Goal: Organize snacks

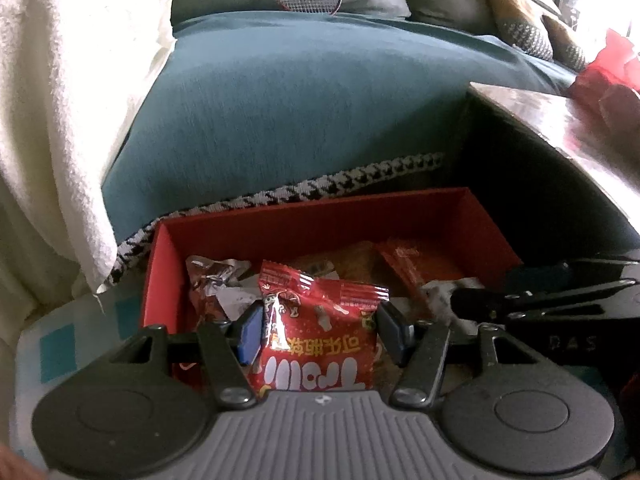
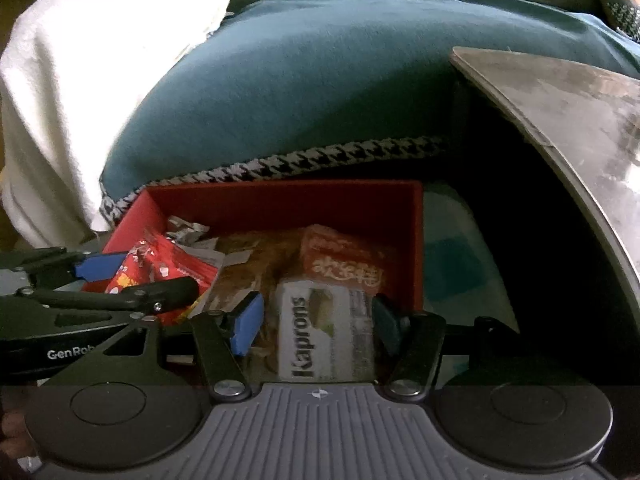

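Left claw (image 1: 318,330): I have it clamped on a red snack packet (image 1: 316,344), over the red box (image 1: 312,216).
Right claw (image 2: 318,322): white snack pack (image 2: 320,336) sits between its pads; I cannot tell if gripped.

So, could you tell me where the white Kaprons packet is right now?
In the right wrist view, the Kaprons packet sits between the right gripper's fingers over the red box, just below an orange-red packet.
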A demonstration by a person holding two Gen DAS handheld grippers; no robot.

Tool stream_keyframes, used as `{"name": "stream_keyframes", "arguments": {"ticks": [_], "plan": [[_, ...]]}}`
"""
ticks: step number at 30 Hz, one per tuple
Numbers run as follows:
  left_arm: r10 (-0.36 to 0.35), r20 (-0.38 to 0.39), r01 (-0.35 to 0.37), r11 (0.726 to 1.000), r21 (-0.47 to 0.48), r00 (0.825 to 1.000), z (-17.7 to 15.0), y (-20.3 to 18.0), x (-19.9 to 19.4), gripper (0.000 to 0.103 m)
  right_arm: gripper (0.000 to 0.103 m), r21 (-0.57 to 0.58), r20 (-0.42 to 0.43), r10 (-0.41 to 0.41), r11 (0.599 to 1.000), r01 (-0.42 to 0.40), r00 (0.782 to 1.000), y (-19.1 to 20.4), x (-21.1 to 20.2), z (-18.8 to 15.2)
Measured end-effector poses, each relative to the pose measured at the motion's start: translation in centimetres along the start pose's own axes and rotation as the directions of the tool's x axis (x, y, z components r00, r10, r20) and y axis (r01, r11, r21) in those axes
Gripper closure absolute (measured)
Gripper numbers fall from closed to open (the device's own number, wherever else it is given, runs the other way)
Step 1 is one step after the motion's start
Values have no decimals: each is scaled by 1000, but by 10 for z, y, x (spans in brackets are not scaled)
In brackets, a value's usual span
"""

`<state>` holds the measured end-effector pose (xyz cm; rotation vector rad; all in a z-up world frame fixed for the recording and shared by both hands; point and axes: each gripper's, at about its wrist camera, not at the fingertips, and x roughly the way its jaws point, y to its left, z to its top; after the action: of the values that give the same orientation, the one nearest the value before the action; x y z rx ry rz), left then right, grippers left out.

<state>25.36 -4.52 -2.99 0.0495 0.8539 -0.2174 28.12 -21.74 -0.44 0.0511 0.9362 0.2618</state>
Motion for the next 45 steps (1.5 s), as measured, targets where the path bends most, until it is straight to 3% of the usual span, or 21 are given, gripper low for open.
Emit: {"name": "stream_keyframes", "arguments": {"ticks": [6,9,21,30,45], "plan": [[34,-21,-34,999,18,999,-3,-3,0,48,31,-4,-3,4,1000,-4,1000,2,-4,0],[38,-20,-37,999,15,999,-3,-2,-3,42,31,-4,1,5,1000,-5,1000,2,-7,1],[66,-5,-66,998,-9,998,-13,0,-32,41,27,0,17,9,1000,-9,1000,13,-28,-6],[64,-19,-65,995,-75,998,-41,8,-57,41,22,36,21,6,999,-7,1000,17,-50,-30],[84,-44,-88,992,-96,996,-92,4,-95,41,18,55,0,-1,998,1,1000,40,-78,-89]]}}
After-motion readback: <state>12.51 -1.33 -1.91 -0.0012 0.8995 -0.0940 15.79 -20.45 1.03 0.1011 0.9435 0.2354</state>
